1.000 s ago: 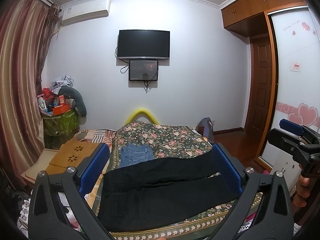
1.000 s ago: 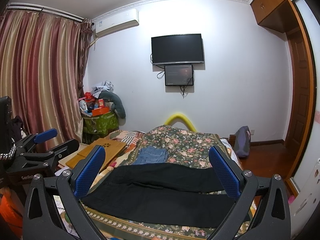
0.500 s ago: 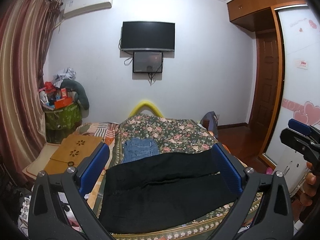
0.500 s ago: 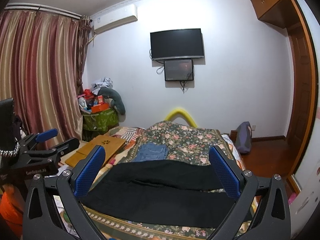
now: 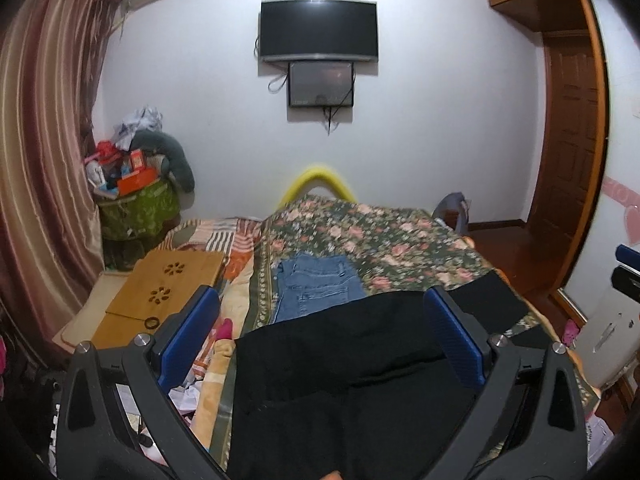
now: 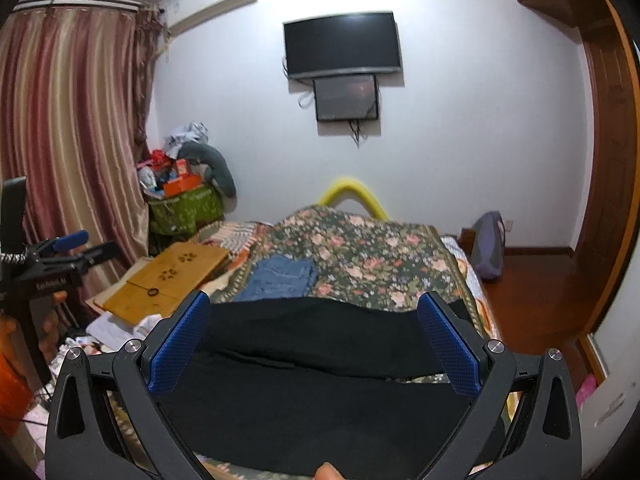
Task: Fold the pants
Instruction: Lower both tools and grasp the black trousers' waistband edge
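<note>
The black fabric pants [image 5: 352, 368] lay spread flat across the near end of the floral-patterned bedspread [image 5: 384, 240], both legs side by side. Folded blue denim jeans [image 6: 282, 278] lay just beyond them. The left gripper [image 5: 320, 344] and right gripper [image 6: 314, 350] were each held over the pants, tongs spread wide, pinching nothing.
</note>
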The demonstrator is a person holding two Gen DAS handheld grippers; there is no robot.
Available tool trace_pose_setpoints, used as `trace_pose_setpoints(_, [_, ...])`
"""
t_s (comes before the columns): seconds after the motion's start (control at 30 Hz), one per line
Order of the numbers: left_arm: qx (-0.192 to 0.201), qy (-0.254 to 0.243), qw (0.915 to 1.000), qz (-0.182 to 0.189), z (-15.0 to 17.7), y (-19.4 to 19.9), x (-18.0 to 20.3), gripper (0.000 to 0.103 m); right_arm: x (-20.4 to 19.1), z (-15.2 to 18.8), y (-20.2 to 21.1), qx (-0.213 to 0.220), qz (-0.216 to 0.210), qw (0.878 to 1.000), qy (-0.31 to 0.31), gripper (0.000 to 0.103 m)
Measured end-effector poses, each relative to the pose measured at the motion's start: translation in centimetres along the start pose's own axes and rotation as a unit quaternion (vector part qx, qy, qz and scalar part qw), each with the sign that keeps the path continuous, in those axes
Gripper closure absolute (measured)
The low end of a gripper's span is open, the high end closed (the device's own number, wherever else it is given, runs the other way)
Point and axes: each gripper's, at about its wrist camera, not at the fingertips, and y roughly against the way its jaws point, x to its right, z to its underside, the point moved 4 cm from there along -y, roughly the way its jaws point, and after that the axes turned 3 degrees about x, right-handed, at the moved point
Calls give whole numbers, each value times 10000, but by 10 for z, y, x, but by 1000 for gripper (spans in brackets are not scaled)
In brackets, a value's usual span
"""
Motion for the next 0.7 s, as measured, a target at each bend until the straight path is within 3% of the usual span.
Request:
trace_pose_setpoints(0.33, [-668,163,9968,-417,27,-134,-66,0,20,13,-79,-430,2,9982,415,0])
trace_pose_setpoints(0.43, [-1033,171,9928,-579,46,-177,-85,0,24,24,-111,-628,-286,9963,504,0])
trace_pose_setpoints(0.67, [-1853,381,9793,-719,101,-257,-124,0,31,54,-188,-1204,-491,9883,801,0])
trace_pose_setpoints(0.7, [-1983,416,9767,-713,110,-267,-128,4,33,58,-201,-1331,-559,9866,767,0])
